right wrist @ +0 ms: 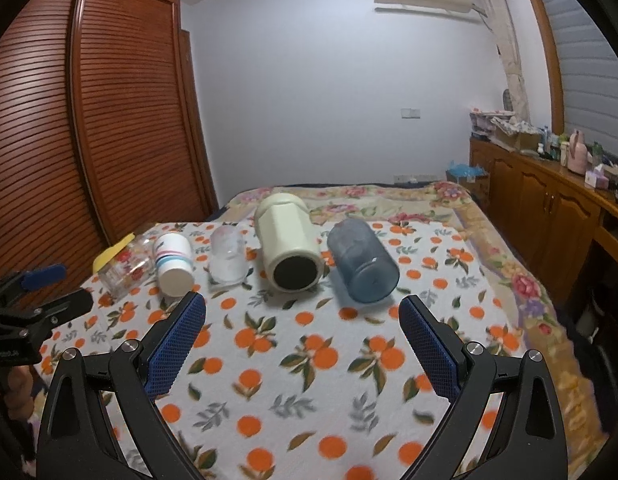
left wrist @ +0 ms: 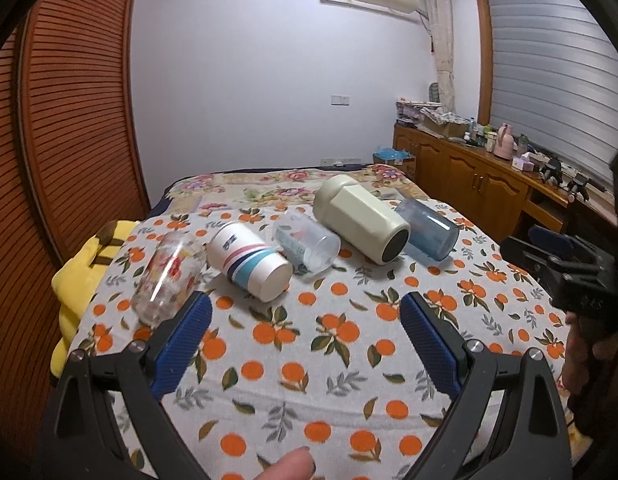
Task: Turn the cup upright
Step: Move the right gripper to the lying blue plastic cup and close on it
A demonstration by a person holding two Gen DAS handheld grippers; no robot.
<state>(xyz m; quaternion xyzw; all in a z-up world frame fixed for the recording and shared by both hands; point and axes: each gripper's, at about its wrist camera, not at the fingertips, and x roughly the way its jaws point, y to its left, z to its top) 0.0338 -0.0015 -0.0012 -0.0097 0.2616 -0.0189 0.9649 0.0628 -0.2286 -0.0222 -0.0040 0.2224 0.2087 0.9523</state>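
Left wrist view: five cups lie on their sides in a row across an orange-print cloth spread over a bed. From left to right they are a clear floral-print glass, a white paper cup with pink and blue stripes, a clear plastic cup, a cream faceted tumbler and a blue translucent cup. The left tool hovers over the cloth with its blue-padded fingers spread wide and nothing between them; its left pad sits just beside the floral glass. The right tool shows at the frame's right edge.

Right wrist view: the same row runs across the cloth, with the cream tumbler and the blue cup nearest the centre, the paper cup, clear plastic cup and floral glass to the left. The right tool hangs open and empty short of the cups, while the left tool appears at far left
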